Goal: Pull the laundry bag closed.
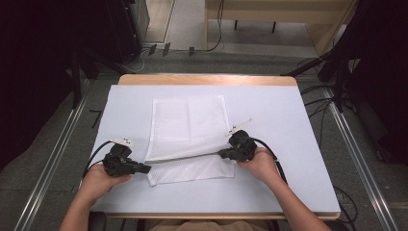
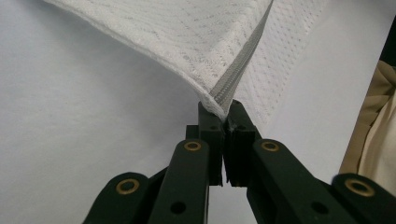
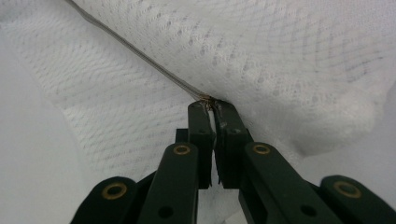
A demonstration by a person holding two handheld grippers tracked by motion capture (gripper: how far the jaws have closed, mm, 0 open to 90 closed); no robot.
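A white mesh bag (image 1: 188,126) with a grey zipper (image 1: 187,157) along one edge lies in the middle of the pale table (image 1: 274,192). Its zipper edge is lifted and stretched between my two grippers. My left gripper (image 1: 146,168) is shut on the bag's left zipper end (image 2: 223,103), seen close in the left gripper view, where the mesh (image 2: 177,37) fans away above the jaws. My right gripper (image 1: 222,154) is shut on the zipper's right end (image 3: 209,103), with the mesh bag (image 3: 261,51) bunched over the jaws. A lower flap of the bag (image 1: 192,171) rests on the table under the zipper.
The table's wooden far edge (image 1: 207,80) faces a floor with cables (image 1: 317,103) and dark stands at both sides. A metal rail (image 1: 53,159) runs along the left, another rail (image 1: 358,159) along the right. Bare table surface lies on either side of the bag.
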